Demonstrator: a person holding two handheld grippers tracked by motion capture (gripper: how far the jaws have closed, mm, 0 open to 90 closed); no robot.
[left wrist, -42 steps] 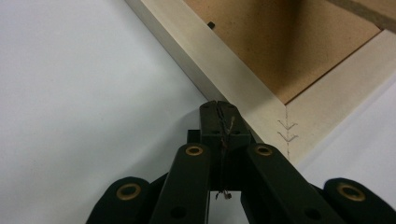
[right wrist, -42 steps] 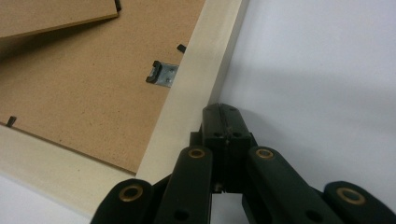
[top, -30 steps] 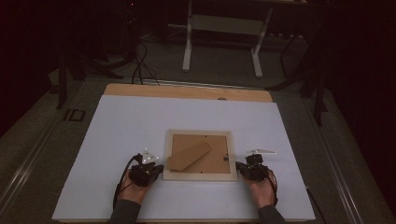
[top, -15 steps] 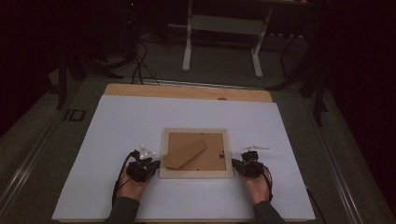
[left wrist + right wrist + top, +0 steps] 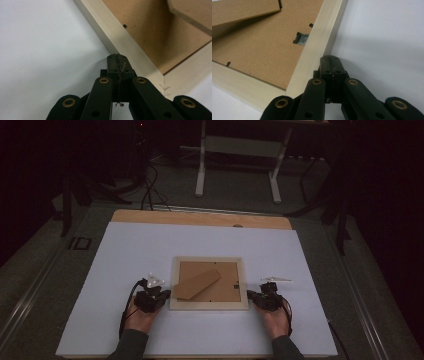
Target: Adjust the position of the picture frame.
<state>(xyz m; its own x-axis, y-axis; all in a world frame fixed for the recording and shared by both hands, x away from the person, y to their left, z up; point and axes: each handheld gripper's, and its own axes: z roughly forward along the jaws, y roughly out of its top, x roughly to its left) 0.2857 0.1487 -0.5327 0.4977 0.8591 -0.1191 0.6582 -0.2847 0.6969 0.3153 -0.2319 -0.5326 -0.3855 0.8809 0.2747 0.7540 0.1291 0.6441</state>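
Picture frame [image 5: 209, 283] face-down between two closed, empty hand-held grippers, metal hanger clip [image 5: 301, 38] clear in right gripper view.

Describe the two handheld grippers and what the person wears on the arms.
Both the left gripper and the right gripper are black, with two jointed jaw arms pinned by brass-coloured rivets. Each carries a pale grey three-cornered plate on top and trails a black cable. The sleeves are dark grey-green.
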